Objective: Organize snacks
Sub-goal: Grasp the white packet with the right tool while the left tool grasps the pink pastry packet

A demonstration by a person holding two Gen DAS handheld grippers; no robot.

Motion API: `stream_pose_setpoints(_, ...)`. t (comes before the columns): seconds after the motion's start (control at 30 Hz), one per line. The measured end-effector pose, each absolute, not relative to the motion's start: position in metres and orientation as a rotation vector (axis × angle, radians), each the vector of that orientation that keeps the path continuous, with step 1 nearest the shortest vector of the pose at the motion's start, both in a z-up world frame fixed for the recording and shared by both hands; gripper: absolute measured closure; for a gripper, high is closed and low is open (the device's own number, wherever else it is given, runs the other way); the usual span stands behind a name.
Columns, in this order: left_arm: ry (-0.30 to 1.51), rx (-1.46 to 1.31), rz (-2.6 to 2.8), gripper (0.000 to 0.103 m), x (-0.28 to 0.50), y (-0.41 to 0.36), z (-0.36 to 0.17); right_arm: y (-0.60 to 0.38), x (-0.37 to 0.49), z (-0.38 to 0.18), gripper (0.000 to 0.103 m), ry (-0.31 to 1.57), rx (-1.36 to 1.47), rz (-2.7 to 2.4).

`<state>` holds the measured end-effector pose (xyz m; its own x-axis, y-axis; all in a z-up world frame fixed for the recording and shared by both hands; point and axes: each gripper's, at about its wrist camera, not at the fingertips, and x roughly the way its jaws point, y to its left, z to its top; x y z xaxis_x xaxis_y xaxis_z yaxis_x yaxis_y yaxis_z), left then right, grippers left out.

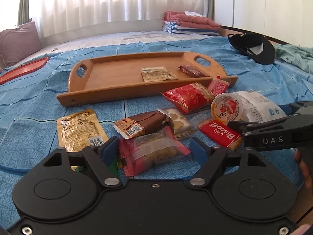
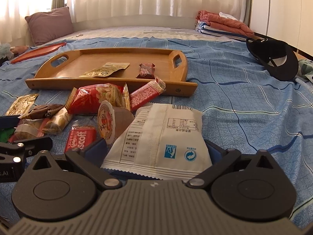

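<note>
A wooden tray (image 1: 109, 78) (image 2: 82, 60) lies on the blue bedspread and holds a tan packet (image 1: 157, 74) and a brown bar (image 1: 192, 71). Loose snacks lie in front of it. My left gripper (image 1: 153, 148) is open, its blue pads on either side of a pink-edged clear cake wrapper (image 1: 152, 152). My right gripper (image 2: 156, 150) is open around a white packet (image 2: 162, 135), whether it touches is unclear. It also shows at the right of the left wrist view (image 1: 273, 135). Nearby lie a Biscoff biscuit (image 1: 221, 133), a jelly cup (image 1: 227, 107) and a red bag (image 1: 187, 98).
A gold sachet (image 1: 78, 129) and a brown wrapped cake (image 1: 142, 125) lie at the left. A black cap (image 1: 254, 47) lies at the far right, folded towels (image 1: 191, 24) at the back, a red lid (image 1: 23, 69) and a pillow (image 1: 17, 41) at the left.
</note>
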<state>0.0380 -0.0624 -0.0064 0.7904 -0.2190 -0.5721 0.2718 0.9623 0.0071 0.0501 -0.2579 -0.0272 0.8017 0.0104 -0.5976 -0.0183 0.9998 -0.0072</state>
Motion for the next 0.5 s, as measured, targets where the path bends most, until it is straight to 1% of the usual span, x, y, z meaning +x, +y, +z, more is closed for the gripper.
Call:
stream_pose_setpoints(0.2,0.603,0.108,-0.288,0.026,0.0285,-0.0657,-0.0093,-0.2582,0.0504,-0.0281,0.000,0.636,-0.011,0.018)
stream_pose_setpoints(0.27,0.603,0.110,-0.280,0.022,0.0290,-0.0677,-0.0103,-0.2587,0.0499,-0.0280,0.000,0.636,-0.010,0.018)
stream_pose_setpoints(0.37,0.611,0.101,-0.267,0.019,0.0304,-0.0698,-0.0099,-0.2594,0.0487,-0.0273,0.000,0.631,-0.001,0.016)
stream_pose_setpoints(0.43,0.612,0.101,-0.260,0.019,0.0303,-0.0708,-0.0102,-0.2604,0.0469,-0.0265,0.002,0.624,0.011,0.014)
stream_pose_setpoints(0.5,0.614,0.097,-0.259,0.023,0.0302,-0.0714,-0.0100,-0.2615,0.0449,-0.0260,0.008,0.616,0.021,0.016)
